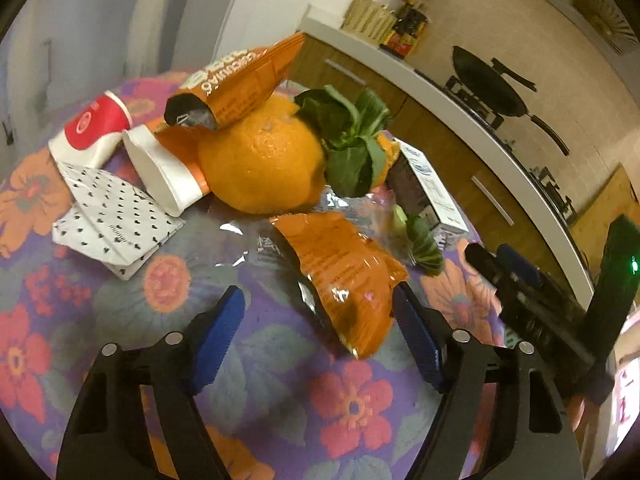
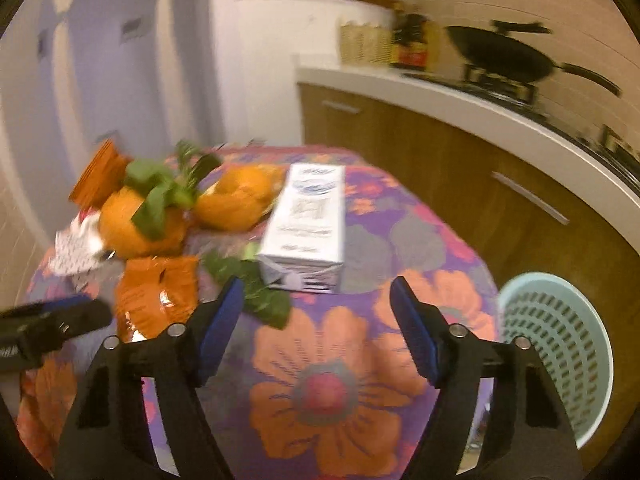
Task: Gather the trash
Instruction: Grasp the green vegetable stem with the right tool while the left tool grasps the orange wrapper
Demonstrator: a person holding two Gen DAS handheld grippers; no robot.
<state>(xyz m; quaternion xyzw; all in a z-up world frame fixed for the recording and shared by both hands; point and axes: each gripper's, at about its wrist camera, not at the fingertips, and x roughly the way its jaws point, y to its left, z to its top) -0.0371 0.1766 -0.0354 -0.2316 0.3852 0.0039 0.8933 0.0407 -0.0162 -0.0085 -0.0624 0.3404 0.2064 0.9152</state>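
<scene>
Both tools gape, gripping nothing: the left tool (image 1: 320, 312) straddles a torn orange wrapper (image 1: 344, 276) on the floral bench (image 1: 280, 400) — its pads seemingly clear — and the right tool (image 2: 318, 300) faces a white carton (image 2: 308, 232) just beyond.

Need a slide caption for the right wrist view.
Open right gripper approaches milk carton on floral table; bin at right.

Two paper cups (image 1: 120, 140), two orange wrappers (image 1: 344, 276), one carton (image 2: 308, 228).
</scene>
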